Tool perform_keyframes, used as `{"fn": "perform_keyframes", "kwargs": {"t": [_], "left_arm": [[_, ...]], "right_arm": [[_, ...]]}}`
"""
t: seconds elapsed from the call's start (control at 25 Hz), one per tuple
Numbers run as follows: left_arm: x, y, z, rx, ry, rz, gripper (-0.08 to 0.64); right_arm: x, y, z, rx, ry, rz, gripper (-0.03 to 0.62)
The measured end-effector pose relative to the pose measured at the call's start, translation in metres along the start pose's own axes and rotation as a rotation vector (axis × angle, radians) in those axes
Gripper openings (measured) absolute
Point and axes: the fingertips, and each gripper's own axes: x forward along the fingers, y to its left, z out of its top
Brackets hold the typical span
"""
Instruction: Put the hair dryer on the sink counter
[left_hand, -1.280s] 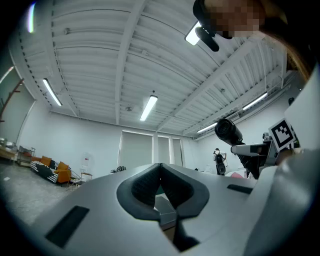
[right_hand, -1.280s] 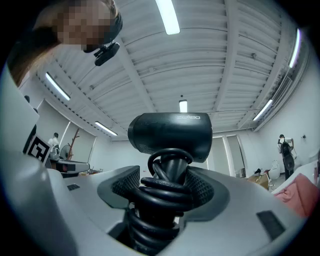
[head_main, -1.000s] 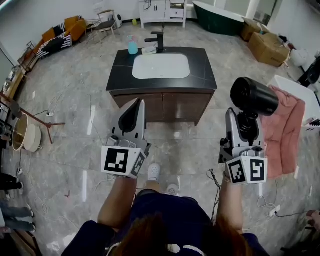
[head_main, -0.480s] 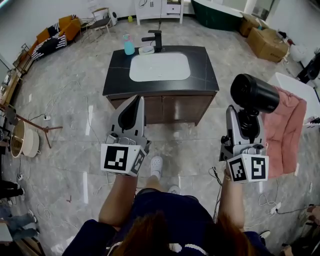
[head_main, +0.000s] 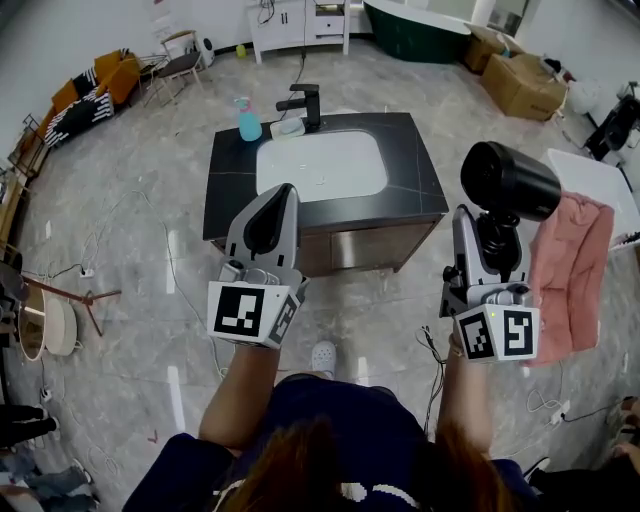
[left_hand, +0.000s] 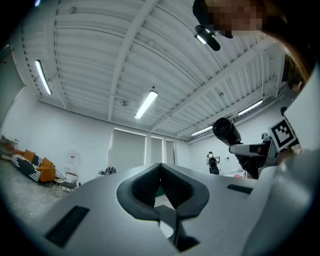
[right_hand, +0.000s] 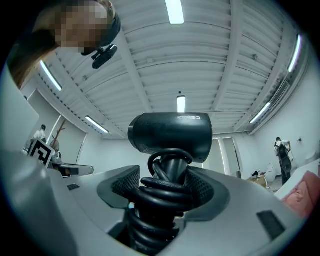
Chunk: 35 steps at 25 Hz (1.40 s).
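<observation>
Ahead of R gripper (head_main: 487, 238), counter (head_main: 425, 175) not yet reached. Clenched on dryer (head_main: 510, 180), carrying; next, fwd and down. L gripper (head_main: 268, 215) clenched, empty.

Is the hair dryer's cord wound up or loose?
Wound up: the cord coils around the hair dryer handle, held by the right gripper.

Black hair dryer (head_main: 508, 182), held upright in mid-air with its barrel uppermost. Its handle, wound with its own coiled black cord (right_hand: 159, 196), is clamped between the jaws of the right claw (head_main: 486, 240). The dryer hangs clear of the dark tabletop (head_main: 416, 172), to its right; a white basin (head_main: 320, 165) lies at the tabletop's centre.
</observation>
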Motion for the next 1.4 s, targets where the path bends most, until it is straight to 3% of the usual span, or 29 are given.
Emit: {"fn": "perform_keyframes", "kwargs": {"t": [0.32, 0.76, 0.96, 1.4], "left_arm": [[0.052, 0.055, -0.022, -0.018, 0.011, -0.059, 0.018], [0.120, 0.098, -0.059, -0.030, 0.035, -0.022, 0.018], [0.182, 0.117, -0.077, -0.019, 0.041, 0.011, 0.018], [0.355, 0.132, -0.106, -0.009, 0.040, 0.078, 0.018]], "right_arm": [[0.070, 0.013, -0.026, 0.000, 0.005, -0.039, 0.296], [0.158, -0.008, -0.068, 0.016, 0.028, -0.007, 0.296], [0.222, -0.037, -0.095, 0.030, 0.034, 0.036, 0.296], [0.381, -0.144, -0.132, 0.052, 0.055, 0.120, 0.296]]}}
